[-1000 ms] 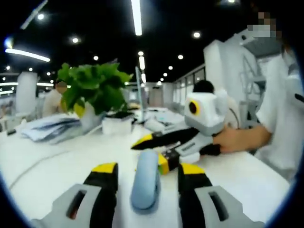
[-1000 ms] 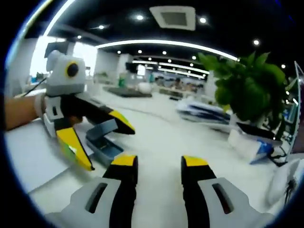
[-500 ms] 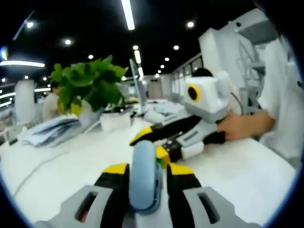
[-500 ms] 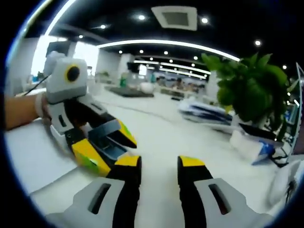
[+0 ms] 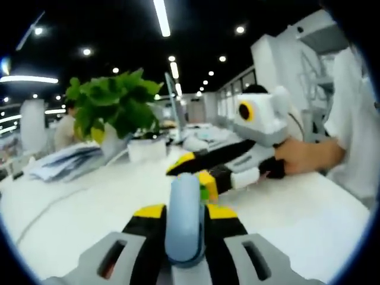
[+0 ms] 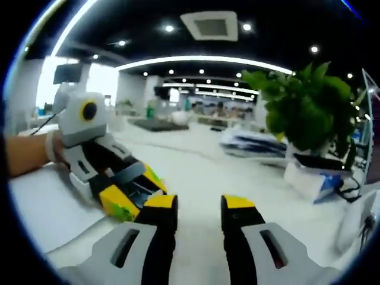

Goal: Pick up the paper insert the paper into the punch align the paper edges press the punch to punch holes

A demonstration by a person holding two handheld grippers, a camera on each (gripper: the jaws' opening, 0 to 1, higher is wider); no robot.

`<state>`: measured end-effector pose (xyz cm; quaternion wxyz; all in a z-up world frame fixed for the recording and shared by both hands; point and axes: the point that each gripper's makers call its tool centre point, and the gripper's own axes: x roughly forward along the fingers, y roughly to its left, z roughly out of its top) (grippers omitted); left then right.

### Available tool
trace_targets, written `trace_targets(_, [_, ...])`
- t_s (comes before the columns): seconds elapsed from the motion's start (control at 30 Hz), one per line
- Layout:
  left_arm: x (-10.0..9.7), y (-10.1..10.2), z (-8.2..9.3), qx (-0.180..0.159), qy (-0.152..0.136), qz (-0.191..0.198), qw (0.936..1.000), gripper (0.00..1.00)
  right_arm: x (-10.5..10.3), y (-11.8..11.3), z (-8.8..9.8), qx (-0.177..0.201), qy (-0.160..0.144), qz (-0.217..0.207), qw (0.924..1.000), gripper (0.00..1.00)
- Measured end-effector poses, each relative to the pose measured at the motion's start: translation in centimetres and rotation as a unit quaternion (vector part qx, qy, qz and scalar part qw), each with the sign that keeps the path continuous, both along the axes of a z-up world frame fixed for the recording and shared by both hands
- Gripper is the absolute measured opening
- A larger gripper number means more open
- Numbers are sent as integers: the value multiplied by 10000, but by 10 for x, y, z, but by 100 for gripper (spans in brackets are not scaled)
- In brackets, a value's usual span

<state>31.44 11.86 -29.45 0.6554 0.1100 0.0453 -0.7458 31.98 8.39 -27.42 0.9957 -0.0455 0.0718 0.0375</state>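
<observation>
Seemingly mid-press: left tongs (image 5: 185, 212) clenched on blue punch (image 5: 184, 217); right tongs (image 6: 198, 202) released at 3 o'clock; paper unseen, punching unconfirmed.

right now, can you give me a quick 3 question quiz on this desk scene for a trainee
1. True or false: the left gripper is shut on the blue hole punch.
2. The right gripper is: A) open with nothing between its jaws, B) shut on a sheet of paper, C) shut on the hole punch.
3. Fill in: behind the punch on the white desk stands a green ____.

Key: 1 true; 2 A; 3 plant.
</observation>
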Motion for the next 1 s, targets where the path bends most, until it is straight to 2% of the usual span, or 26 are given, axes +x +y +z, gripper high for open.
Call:
trace_targets(0.03, [0, 0, 0, -1, 3, 0, 10000, 26, -1, 1, 4, 18, -25, 9, 10000, 29])
trace_targets(0.1, [2, 0, 0, -1, 10, 0, 10000, 26, -2, 9, 21, 104, -261, 65, 9996, 29])
trace_targets(0.2, [2, 1, 0, -5, 17, 0, 10000, 26, 3, 35, 42, 111, -437, 284, 9986, 29])
trace_targets(0.3, [0, 1, 0, -7, 6, 1, 10000, 26, 9, 56, 48, 97, -497, 438, 9978, 24])
trace_targets(0.5, [-2, 2, 0, -10, -4, 0, 10000, 25, 16, 69, 44, -172, -526, 524, 9971, 21])
trace_targets(0.53, [-2, 2, 0, -12, -5, -2, 10000, 25, 16, 69, 45, -198, -552, 521, 9969, 17])
trace_targets(0.57, [-2, 2, 0, -13, -2, -3, 10000, 25, 16, 70, 45, -211, -561, 530, 9968, 8])
trace_targets(0.6, [-3, 2, 0, -14, 1, -4, 10000, 25, 17, 72, 46, -215, -558, 575, 9966, 5])
trace_targets(0.7, [-3, 2, 0, -17, -2, -7, 10000, 25, 17, 76, 44, -268, -560, 520, 9967, 5])
trace_targets(0.83, [-3, 2, -1, -17, 3, -6, 10000, 25, 19, 75, 32, -334, -384, 509, 9974, 5])
trace_targets(0.97, [-4, 1, -1, -16, 13, -10, 10000, 25, 19, 77, 31, -803, -373, 483, 9949, 4])
trace_targets(1.0, [-4, 1, -1, -15, 13, -10, 10000, 25, 20, 79, 30, -1072, -408, 564, 9918, 4])
